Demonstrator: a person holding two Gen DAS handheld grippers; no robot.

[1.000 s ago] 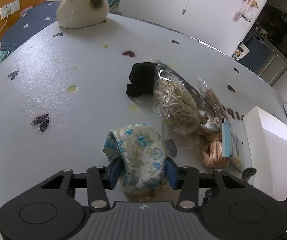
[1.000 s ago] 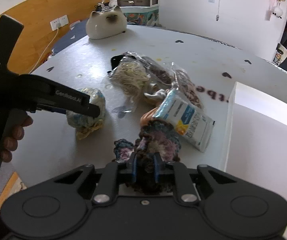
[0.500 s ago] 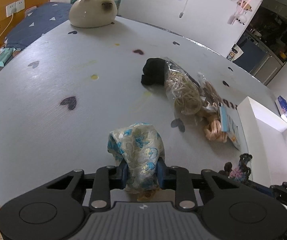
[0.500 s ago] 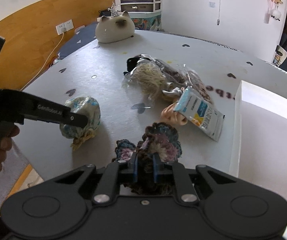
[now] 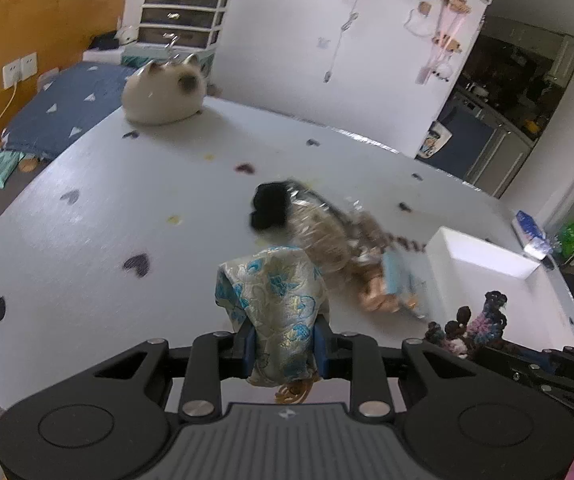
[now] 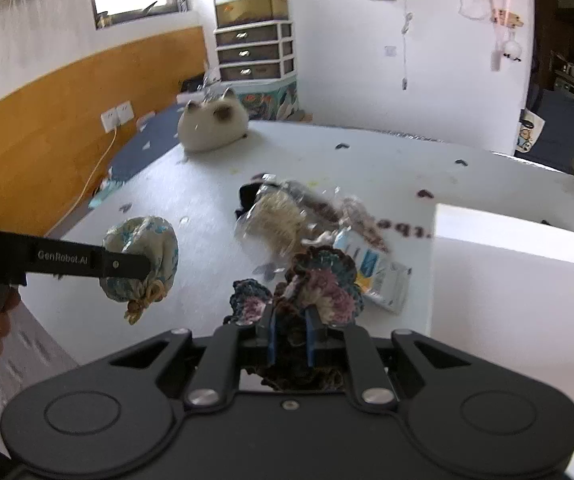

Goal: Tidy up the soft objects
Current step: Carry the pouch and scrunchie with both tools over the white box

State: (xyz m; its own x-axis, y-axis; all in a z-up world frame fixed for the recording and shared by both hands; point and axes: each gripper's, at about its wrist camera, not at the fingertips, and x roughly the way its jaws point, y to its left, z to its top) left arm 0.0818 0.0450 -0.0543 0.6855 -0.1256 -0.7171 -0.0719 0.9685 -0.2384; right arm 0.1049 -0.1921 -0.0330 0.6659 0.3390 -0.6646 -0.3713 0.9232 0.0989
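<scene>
My left gripper (image 5: 283, 346) is shut on a cream pouch with blue flowers (image 5: 273, 300) and holds it above the table; the pouch also shows in the right wrist view (image 6: 143, 258). My right gripper (image 6: 290, 334) is shut on a dark crocheted piece with pink and teal ruffles (image 6: 319, 280), lifted off the table; it also shows in the left wrist view (image 5: 471, 322). A white box (image 6: 515, 264) stands open at the right.
On the white heart-print table (image 5: 107, 208) lies a heap: a black cloth (image 5: 269, 208), clear bags of cord (image 6: 279, 216), a peach scrunchie (image 5: 375, 298) and a blue-white packet (image 6: 379, 268). A cat-shaped cushion (image 5: 165, 94) sits at the far edge.
Both grippers have risen higher above the table with their loads. The left gripper closed tighter on the pouch and lifted it off the table.
</scene>
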